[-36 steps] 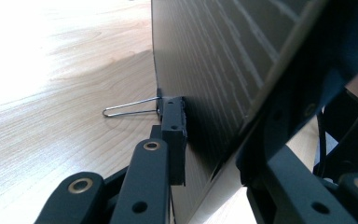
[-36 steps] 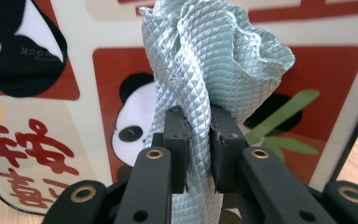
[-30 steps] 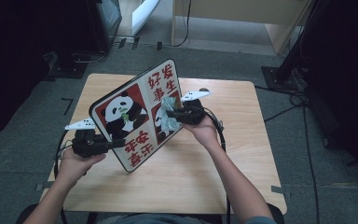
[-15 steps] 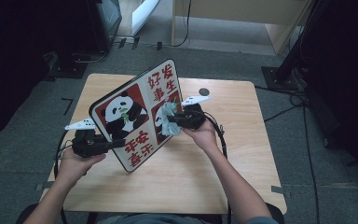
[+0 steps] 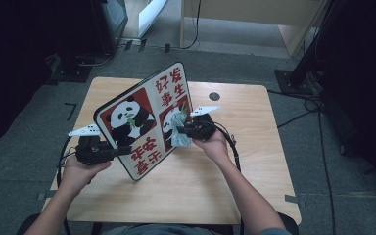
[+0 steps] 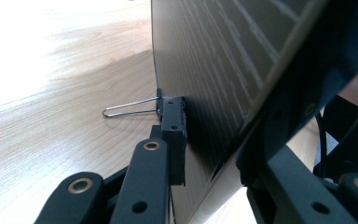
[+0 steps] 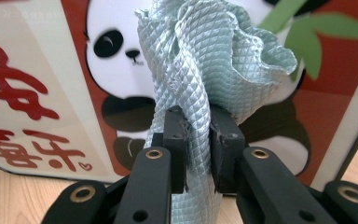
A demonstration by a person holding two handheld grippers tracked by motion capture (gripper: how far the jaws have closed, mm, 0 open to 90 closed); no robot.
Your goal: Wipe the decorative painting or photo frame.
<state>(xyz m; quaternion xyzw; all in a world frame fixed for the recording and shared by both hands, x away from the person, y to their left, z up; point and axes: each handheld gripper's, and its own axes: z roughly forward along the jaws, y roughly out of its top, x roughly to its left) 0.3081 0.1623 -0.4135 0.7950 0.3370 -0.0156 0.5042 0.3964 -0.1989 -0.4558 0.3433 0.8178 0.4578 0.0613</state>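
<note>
Right tongs (image 5: 183, 131) lower on panda board (image 5: 142, 122), pinching green cloth (image 7: 205, 74); left tongs (image 5: 122, 149) clamp board's edge mid-bench (image 5: 254, 191). Risk: hard wiping could tip board.

Your cloth (image 7: 205, 84) is a pale green fabric with a quilted diamond weave, soft and matt. The panda board (image 5: 144, 120) you hold has a smooth, glossy printed face; its back looks dull, lined and grey. A thin bright wire stand (image 6: 130, 108) is metal. The table (image 5: 254, 161) is light wood, smooth-grained. Your gripper jaws are matt black plastic.
</note>
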